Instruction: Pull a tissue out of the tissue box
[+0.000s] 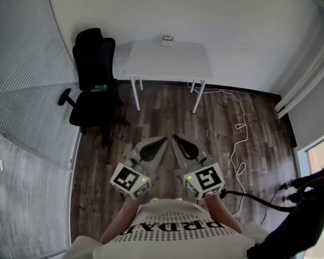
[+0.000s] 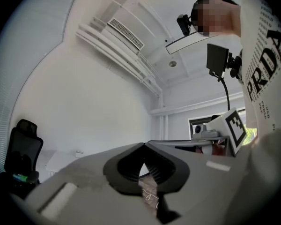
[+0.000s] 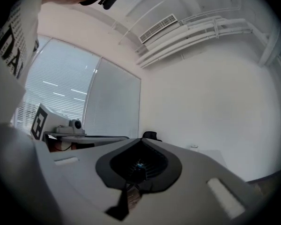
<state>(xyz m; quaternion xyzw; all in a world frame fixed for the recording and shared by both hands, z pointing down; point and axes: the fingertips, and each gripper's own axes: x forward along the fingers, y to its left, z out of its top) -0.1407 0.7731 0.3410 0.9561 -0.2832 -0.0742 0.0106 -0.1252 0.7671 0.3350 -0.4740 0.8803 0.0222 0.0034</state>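
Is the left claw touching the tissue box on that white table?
Apart. The head view shows bare wooden floor between the left claw and the tissue box.

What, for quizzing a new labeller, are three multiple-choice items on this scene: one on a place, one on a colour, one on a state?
1. Where does the box stand?
A. on a shelf
B. on the table, at its far edge
C. on a windowsill

2. What colour is the chair?
A. black
B. white
C. red

3. How do the jaws of the left gripper stand?
A. wide apart
B. shut on a tissue
C. shut, with nothing between them

Answers:
1 B: the head view shows the box on the tabletop's far edge.
2 A: its seat, back and arms are all black.
3 C: in the left gripper view the jaw tips meet and nothing sits between the pads.
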